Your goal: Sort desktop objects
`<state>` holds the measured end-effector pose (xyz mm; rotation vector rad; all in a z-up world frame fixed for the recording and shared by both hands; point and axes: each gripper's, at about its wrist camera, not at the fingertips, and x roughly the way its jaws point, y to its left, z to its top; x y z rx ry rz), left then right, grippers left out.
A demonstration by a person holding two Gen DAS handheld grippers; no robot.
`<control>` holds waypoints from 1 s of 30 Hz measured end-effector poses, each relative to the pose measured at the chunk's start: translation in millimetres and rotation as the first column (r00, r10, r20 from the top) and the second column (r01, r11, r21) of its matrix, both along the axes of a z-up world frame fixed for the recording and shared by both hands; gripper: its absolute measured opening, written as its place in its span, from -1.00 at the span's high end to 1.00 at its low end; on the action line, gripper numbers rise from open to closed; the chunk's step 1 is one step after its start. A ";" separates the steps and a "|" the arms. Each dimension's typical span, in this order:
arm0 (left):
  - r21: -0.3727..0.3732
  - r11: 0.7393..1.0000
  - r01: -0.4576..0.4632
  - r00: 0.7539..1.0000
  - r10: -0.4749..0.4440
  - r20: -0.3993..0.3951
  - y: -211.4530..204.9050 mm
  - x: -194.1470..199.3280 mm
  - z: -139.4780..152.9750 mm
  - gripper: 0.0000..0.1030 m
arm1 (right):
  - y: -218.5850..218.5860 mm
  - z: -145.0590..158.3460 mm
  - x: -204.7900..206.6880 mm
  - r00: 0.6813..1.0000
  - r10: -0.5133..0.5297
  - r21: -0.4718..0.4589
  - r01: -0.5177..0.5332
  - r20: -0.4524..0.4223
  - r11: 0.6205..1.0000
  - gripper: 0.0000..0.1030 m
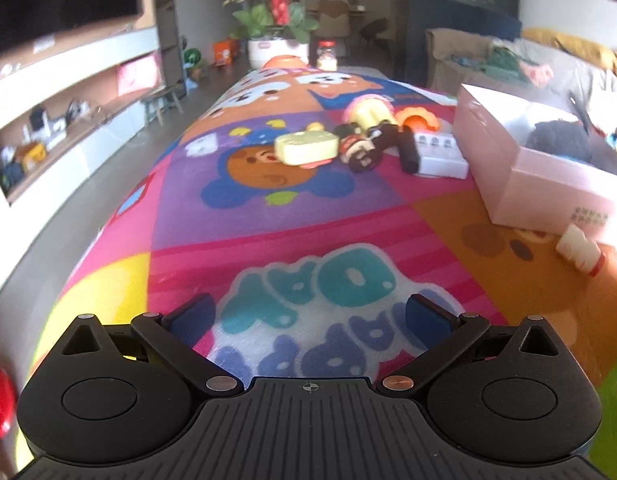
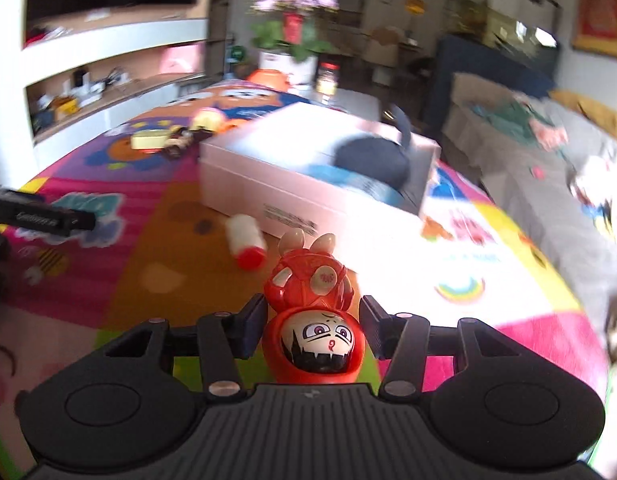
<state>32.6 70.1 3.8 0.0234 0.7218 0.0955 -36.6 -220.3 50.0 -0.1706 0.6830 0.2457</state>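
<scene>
My right gripper (image 2: pixel 312 320) is shut on a red figurine (image 2: pixel 314 300) with a white painted face and pale ears, its pads pressing both sides. It hangs over the colourful cartoon mat (image 2: pixel 156 280), short of the open pink box (image 2: pixel 292 176), which holds a dark round thing (image 2: pixel 372 158). A small white bottle with a red cap (image 2: pixel 246 242) lies against the box's front. My left gripper (image 1: pixel 310 312) stands open over the mat (image 1: pixel 268 208) with nothing between its fingers. The pink box (image 1: pixel 540 184) is to its right and the bottle (image 1: pixel 578 250) beside it.
A heap of toys (image 1: pixel 360 148) with a yellow case (image 1: pixel 306 148) and a white block (image 1: pixel 440 156) lies mid-mat. A flower pot (image 1: pixel 276 50) and a jar (image 1: pixel 327 56) stand at the far end. A sofa (image 2: pixel 548 168) runs along the right, shelves (image 1: pixel 68 120) along the left.
</scene>
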 end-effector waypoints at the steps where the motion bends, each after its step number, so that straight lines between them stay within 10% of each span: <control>1: 0.004 1.000 0.023 1.000 -0.023 0.006 -4.4 -0.4 2.0 -1.00 | -3.7 -2.4 -0.7 1.000 -0.013 0.011 0.013 0.010 1.000 0.01; 5: -0.098 0.966 0.238 0.971 -0.233 0.061 -27.9 -4.1 15.9 -1.00 | -17.7 -6.9 -6.7 0.993 -0.091 0.074 0.086 0.072 0.994 -0.85; 15: -0.005 0.839 0.544 0.836 -0.541 0.090 -120.9 15.9 16.8 -0.71 | -62.3 -16.0 -25.6 0.943 -0.311 0.270 0.271 0.118 0.924 -1.00; 30: -0.057 0.881 0.469 0.883 -0.467 0.035 -128.4 33.6 5.0 -0.01 | -72.0 -23.2 -18.8 0.942 -0.334 0.325 0.303 0.043 0.896 -1.00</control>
